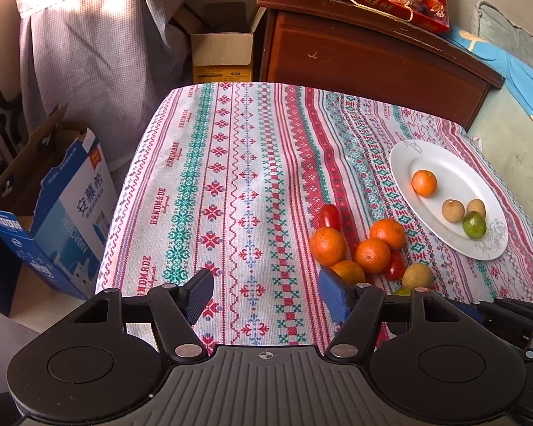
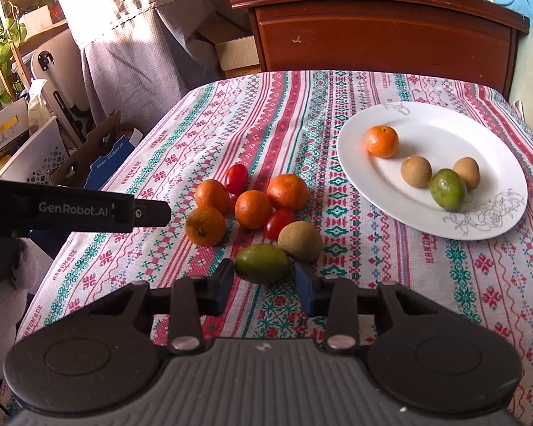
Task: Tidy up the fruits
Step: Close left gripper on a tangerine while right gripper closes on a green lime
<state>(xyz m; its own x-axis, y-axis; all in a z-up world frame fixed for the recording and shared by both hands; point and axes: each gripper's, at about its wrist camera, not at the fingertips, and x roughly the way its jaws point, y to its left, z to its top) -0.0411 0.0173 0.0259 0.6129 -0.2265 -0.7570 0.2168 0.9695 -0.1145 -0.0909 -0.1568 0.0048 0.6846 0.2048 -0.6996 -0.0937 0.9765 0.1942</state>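
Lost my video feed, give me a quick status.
Right gripper open, jaws flanking green fruit, not clamped. Left gripper open, empty. Four fruits on plate; pile of oranges beyond, nothing blocking.

"HANDMADE" on tablecloth (image 1: 231, 163); "GenRobot.AI" on left tool (image 2: 89, 211).

Right tongs (image 2: 264, 284) low over the cloth-covered desk (image 2: 391, 284), blue pads either side of a green fruit (image 2: 262, 262); contact with the pads cannot be confirmed. Brown fruit (image 2: 299, 240) just beyond the tongs, touching the green one. Further ahead: four oranges (image 2: 253, 209) and two red tomatoes (image 2: 236, 178), clustered. Ahead right: white plate (image 2: 479, 227) carrying one orange, two brown fruits, one green fruit. Left tongs (image 2: 149, 213) reach in from the left, state not visible.
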